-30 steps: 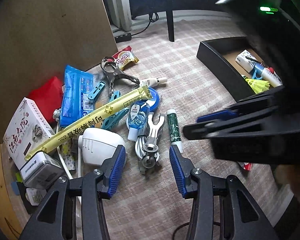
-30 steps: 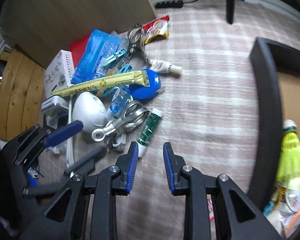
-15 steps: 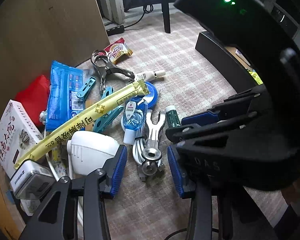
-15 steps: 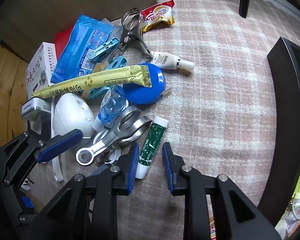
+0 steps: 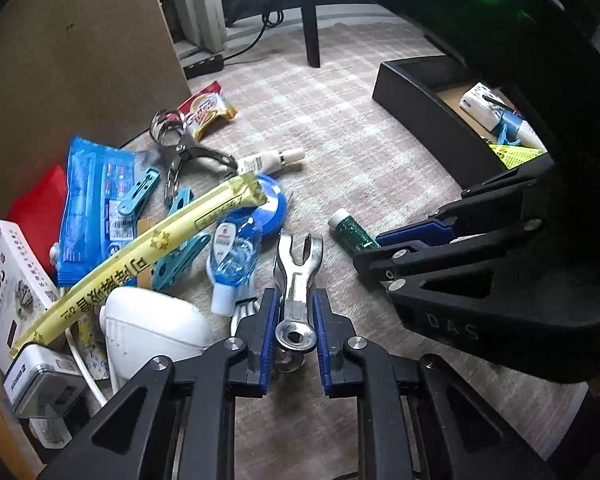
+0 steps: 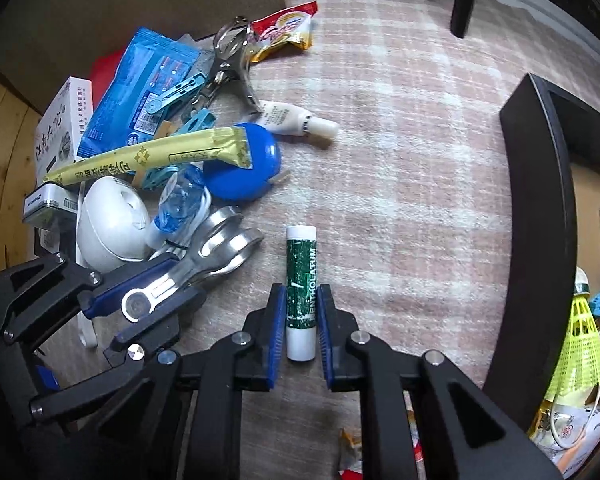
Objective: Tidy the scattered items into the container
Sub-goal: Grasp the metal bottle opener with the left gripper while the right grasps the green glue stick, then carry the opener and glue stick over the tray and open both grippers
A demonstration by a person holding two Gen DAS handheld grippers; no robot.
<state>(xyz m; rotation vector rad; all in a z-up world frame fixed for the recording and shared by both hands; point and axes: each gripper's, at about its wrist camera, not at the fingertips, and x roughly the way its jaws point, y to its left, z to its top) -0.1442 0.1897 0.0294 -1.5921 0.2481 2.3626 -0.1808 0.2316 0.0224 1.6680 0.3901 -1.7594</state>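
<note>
Pink-and-white checked carpet (image 6: 400, 160) covers the floor, clutter piled at left against a brown board (image 5: 72, 60). Black container (image 6: 540, 220) sits at the right edge of the carpet, well apart from the pile, already holding a yellow shuttlecock (image 6: 580, 352), a white packet (image 5: 480, 104) and other bits.

Pile, big to small: blue wipes pack (image 6: 140, 92); white printed box (image 5: 4, 284); long yellow sachet (image 5: 148, 252) lying diagonally across the heap, one end over a blue round case (image 6: 244, 172); white domed gadget (image 6: 110, 224); small clear blue bottle (image 5: 236, 256); red-yellow snack packet (image 6: 284, 32); teal clothes pegs (image 5: 180, 240); big metal clip (image 6: 228, 64); small white tube (image 6: 296, 122) lying apart on bare carpet.

Left claw (image 5: 296, 328) points steeply down, jaws just closing, blue pads pressed on both sides of the ring end of a steel clamp tool (image 5: 298, 280) lying on the carpet at the pile's near edge, forked end pointing away.

Right claw (image 6: 300, 324) also points down, jaws just closing, clamped on the lower half of a green lip balm stick (image 6: 301, 280) that lies flat on open carpet just right of the steel tool, white cap end away from the claw.
</note>
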